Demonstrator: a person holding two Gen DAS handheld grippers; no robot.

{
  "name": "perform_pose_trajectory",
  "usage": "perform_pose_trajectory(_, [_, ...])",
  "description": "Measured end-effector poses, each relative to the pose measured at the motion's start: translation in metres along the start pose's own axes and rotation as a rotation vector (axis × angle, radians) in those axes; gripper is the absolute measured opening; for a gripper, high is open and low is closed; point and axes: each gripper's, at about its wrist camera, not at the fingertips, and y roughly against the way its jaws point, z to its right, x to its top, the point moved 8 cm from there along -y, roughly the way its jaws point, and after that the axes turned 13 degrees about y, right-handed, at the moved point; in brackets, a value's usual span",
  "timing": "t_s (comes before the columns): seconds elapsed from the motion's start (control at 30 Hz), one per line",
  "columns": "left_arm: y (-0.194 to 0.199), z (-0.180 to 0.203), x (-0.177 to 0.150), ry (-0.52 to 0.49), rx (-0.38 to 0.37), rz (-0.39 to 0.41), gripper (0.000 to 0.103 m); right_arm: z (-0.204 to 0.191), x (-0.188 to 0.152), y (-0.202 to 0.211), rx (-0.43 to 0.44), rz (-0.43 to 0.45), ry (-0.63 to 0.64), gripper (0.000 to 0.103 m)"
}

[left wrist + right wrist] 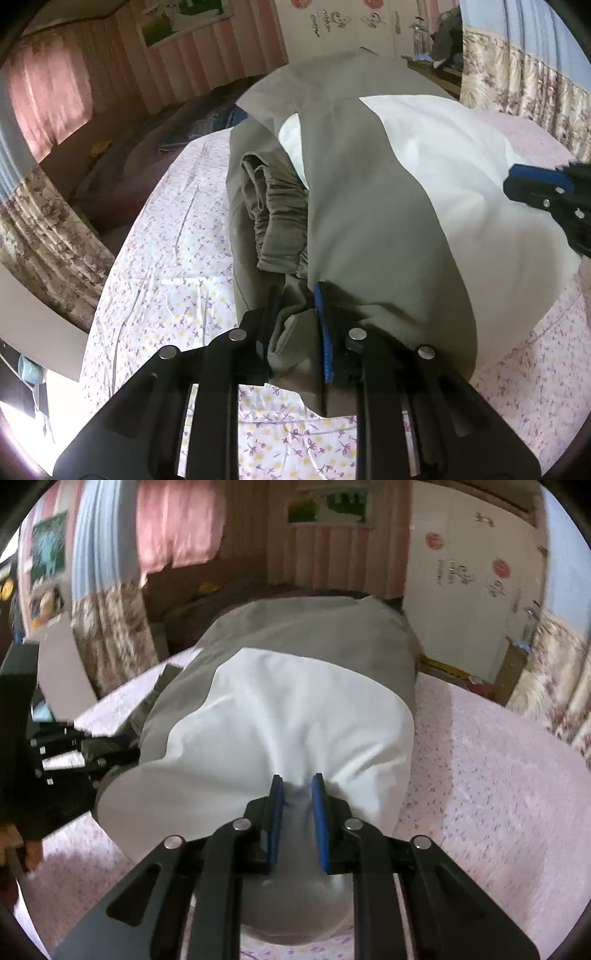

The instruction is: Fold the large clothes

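- While the jacket (369, 206) lies across the middle of the bed (166, 258), both grippers pinch its near hem — likely to lift it over for a fold.
- Left gripper (295, 314) is clenched on a bunch of grey fabric; a gathered cuff (280, 218) lies just beyond.
- Right gripper (297, 794) grasps the white panel (288, 716), puckering it between the pads.
- No containers are visible.
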Motion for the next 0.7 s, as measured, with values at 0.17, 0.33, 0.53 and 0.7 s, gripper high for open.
perform_pose_trajectory(0.17, [0.020,-0.004,0.004,0.058,0.040,0.047,0.056,-0.002,0.002,0.035,-0.013,0.090,-0.084,0.077])
perform_pose_trajectory(0.33, [0.049,-0.027,0.002,0.175,0.043,0.120,0.100,0.002,-0.013,0.075,-0.078,0.197,-0.212,0.101])
perform_pose_trajectory(0.53, [0.039,-0.029,-0.008,0.268,-0.004,0.082,0.100,0.017,-0.041,0.056,-0.083,0.115,-0.354,0.101])
perform_pose_trajectory(0.7, [0.027,-0.020,-0.003,0.298,-0.041,0.112,0.100,0.017,-0.042,0.034,0.050,0.118,-0.415,0.101])
